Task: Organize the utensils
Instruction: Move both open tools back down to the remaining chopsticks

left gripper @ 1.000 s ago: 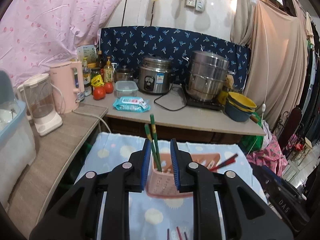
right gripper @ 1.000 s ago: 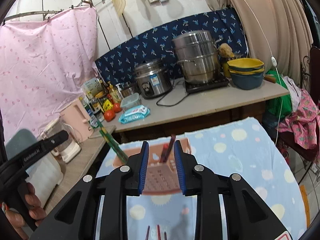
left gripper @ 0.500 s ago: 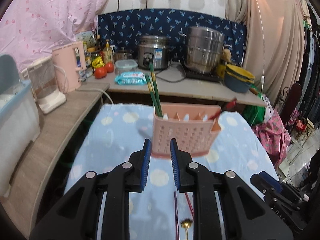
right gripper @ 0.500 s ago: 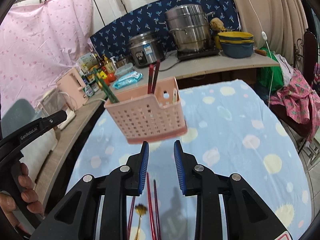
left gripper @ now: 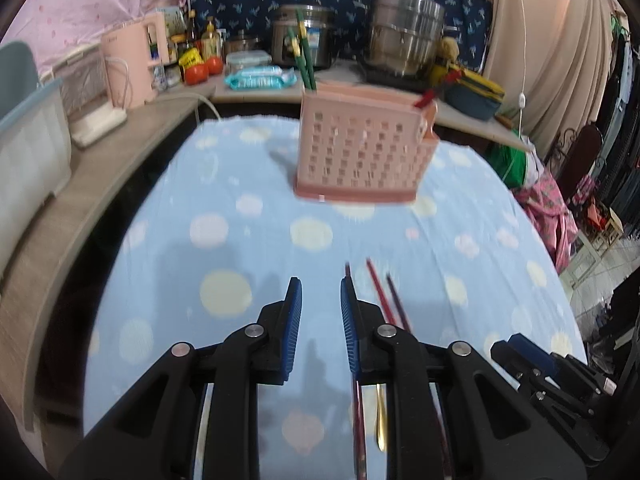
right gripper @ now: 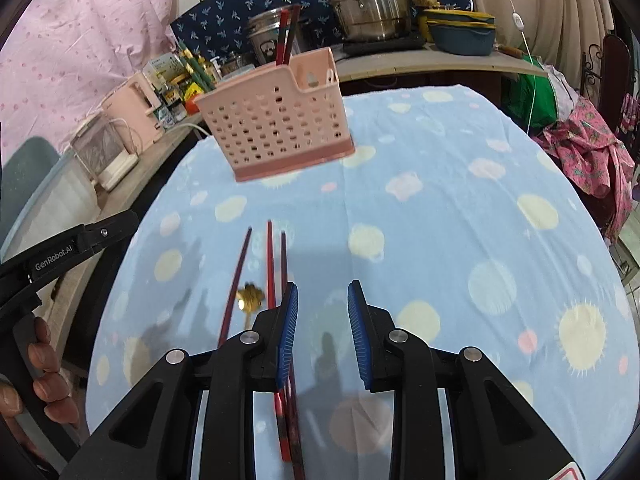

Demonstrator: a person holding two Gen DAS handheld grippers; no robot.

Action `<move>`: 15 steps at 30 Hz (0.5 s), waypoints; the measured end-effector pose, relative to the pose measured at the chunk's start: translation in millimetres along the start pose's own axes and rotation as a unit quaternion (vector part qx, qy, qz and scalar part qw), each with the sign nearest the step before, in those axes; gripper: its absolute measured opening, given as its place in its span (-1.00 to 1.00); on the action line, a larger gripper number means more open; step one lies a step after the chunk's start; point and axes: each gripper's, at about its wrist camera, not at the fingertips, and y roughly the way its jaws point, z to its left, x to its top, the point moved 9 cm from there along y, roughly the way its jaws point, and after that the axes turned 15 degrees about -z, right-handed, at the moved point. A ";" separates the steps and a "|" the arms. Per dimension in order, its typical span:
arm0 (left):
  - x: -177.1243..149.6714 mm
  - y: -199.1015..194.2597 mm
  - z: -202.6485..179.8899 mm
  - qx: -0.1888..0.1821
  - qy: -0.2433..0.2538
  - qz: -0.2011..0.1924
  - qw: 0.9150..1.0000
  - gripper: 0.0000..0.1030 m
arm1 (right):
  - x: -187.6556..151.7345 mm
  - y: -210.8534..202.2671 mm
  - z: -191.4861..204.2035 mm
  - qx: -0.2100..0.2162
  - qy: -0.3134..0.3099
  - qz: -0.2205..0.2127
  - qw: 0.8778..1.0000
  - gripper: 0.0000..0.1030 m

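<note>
At the bottom of each view, the left claw [left gripper: 320, 304] and right claw [right gripper: 322, 308] are both released and empty. Just beyond them, three chopsticks [right gripper: 270, 256] and a gold spoon [right gripper: 249, 300] lie loose on the bench [right gripper: 460, 208], unsorted. Farther, upper centre, the basket [right gripper: 276, 120] already holds green and red chopsticks, so the task looks partly done.
</note>
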 end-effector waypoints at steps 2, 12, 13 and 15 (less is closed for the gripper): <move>-15.0 -2.5 1.2 -0.002 -0.001 0.013 1.000 -0.63 | -10.9 -4.2 -3.4 -0.004 0.001 0.006 1.000 -0.49; -83.0 -19.9 0.7 -0.002 -0.001 0.066 0.998 -0.63 | -56.8 -20.1 -6.4 0.001 0.001 0.041 0.999 -0.49; -88.9 -21.6 -0.6 -0.003 -0.001 0.071 0.998 -0.63 | -61.0 -21.8 -5.5 0.001 -0.001 0.044 0.999 -0.49; -97.8 -23.2 -2.1 -0.006 0.000 0.077 0.997 -0.63 | -69.1 -24.7 -3.8 0.003 -0.005 0.049 0.999 -0.49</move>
